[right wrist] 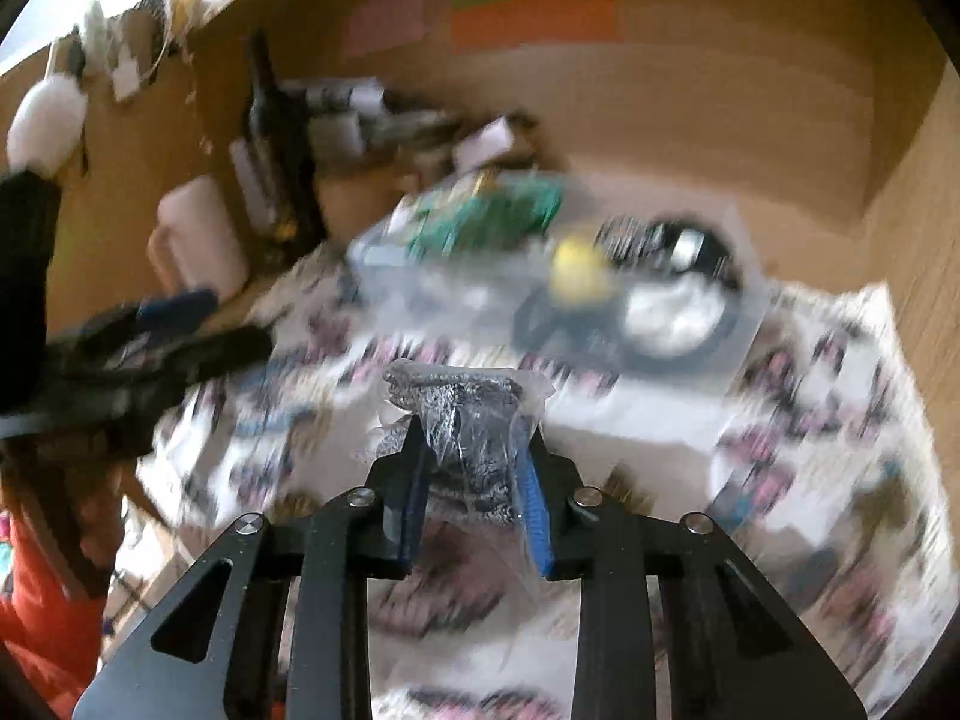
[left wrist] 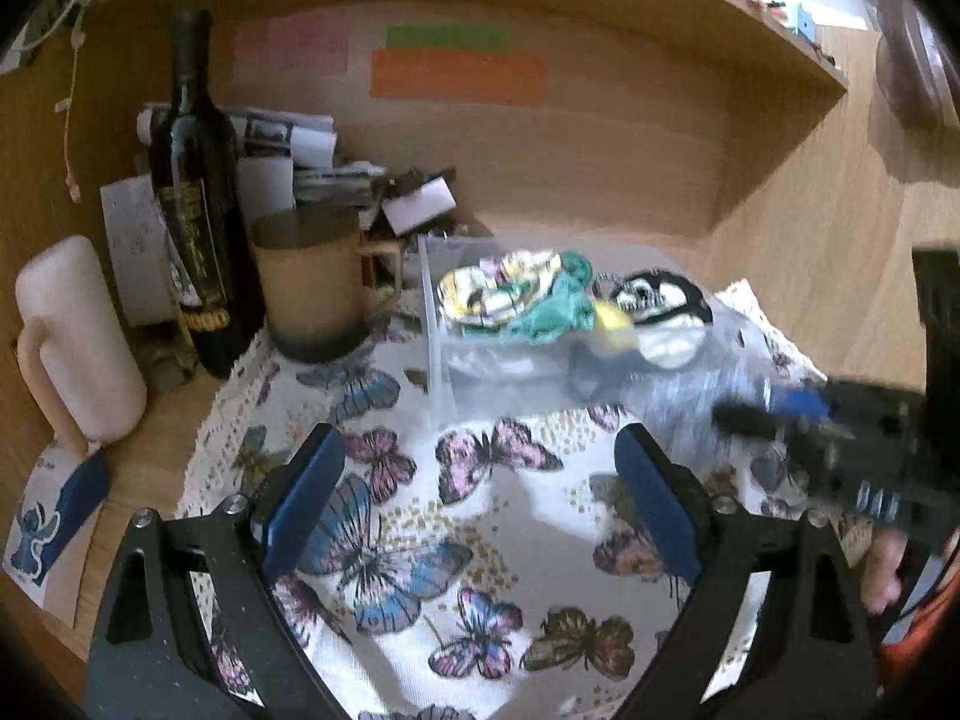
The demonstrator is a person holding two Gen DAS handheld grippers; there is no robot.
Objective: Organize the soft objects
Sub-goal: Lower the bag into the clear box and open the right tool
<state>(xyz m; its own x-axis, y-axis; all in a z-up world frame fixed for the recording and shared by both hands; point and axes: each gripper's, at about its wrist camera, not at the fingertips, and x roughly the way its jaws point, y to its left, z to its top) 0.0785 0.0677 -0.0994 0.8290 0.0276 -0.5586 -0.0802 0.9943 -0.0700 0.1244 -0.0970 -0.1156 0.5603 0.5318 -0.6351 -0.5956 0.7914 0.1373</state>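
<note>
A clear plastic box [left wrist: 441,360] sits on the butterfly cloth [left wrist: 420,540]. In it lie a patterned cloth [left wrist: 504,288], a green cloth [left wrist: 552,306] and a black-and-white penguin plush [left wrist: 666,312] with a yellow beak. My left gripper [left wrist: 480,498] is open and empty above the cloth, in front of the box. My right gripper [right wrist: 474,468] is shut on a grey fabric bundle in clear wrap [right wrist: 468,420], held above the cloth in front of the box [right wrist: 420,282]. The right gripper shows blurred in the left wrist view [left wrist: 780,414], beside the box.
A dark wine bottle [left wrist: 192,192], a brown mug [left wrist: 312,282], a white jug [left wrist: 78,336] and a pile of papers [left wrist: 288,150] stand at the back left. Wooden desk walls and a shelf [left wrist: 660,12] enclose the space. The right wrist view is motion-blurred.
</note>
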